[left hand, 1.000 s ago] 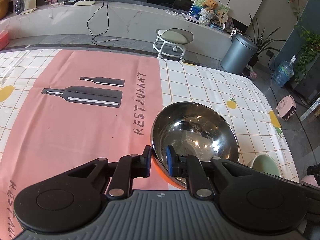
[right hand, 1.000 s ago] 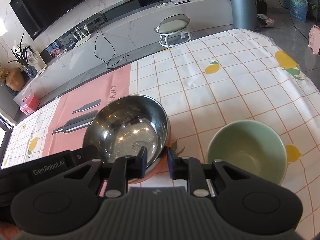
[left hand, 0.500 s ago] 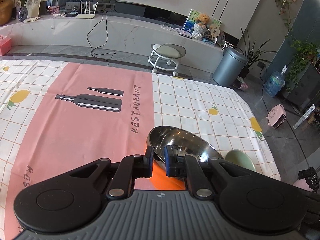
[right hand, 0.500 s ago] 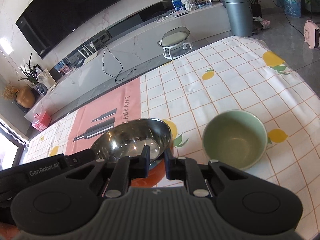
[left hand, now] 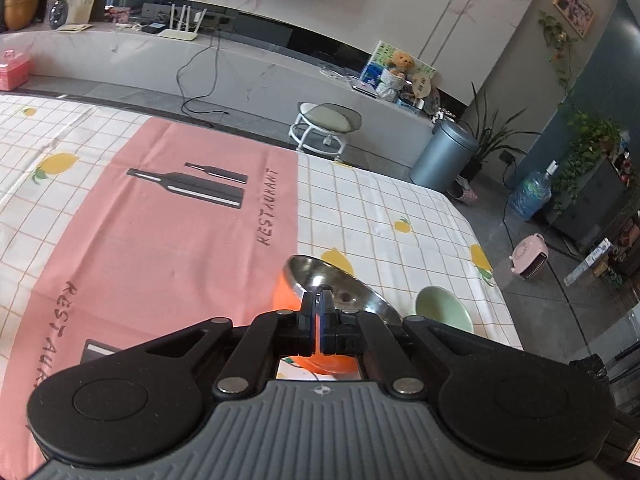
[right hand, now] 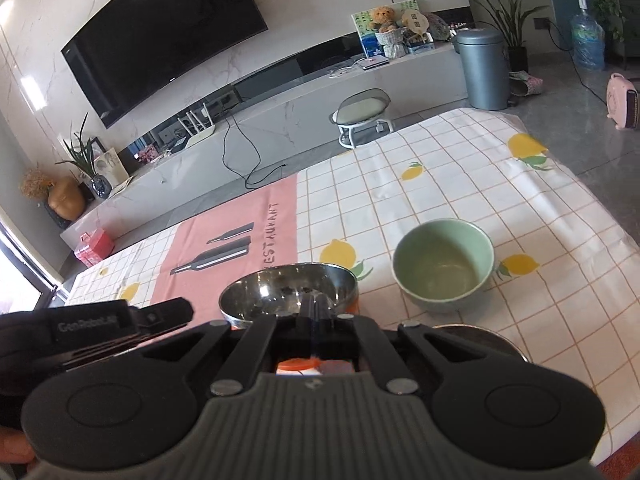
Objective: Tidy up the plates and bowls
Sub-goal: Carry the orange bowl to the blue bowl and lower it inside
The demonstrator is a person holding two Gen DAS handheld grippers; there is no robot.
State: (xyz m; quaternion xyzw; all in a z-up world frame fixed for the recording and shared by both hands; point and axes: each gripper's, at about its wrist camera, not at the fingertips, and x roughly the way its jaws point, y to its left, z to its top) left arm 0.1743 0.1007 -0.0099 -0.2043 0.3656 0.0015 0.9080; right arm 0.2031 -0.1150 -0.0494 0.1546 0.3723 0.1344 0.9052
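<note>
A steel bowl with an orange outside is lifted above the table; it also shows in the right wrist view. My left gripper is shut on its near rim. My right gripper is shut on the rim at the bowl's near right side. A pale green bowl stands on the tablecloth to the right of the steel bowl; in the left wrist view the green bowl is partly hidden behind the gripper. A round metal rim shows below the right gripper, mostly hidden.
The table carries a checked lemon cloth with a pink "RESTAURANT" panel. The table's right edge drops to the floor. A stool, a grey bin and a TV bench stand beyond the far edge.
Both grippers have closed onto the steel bowl's rim. They have risen and pulled back with it, so the bowl now looks smaller and hangs tilted above the cloth.
</note>
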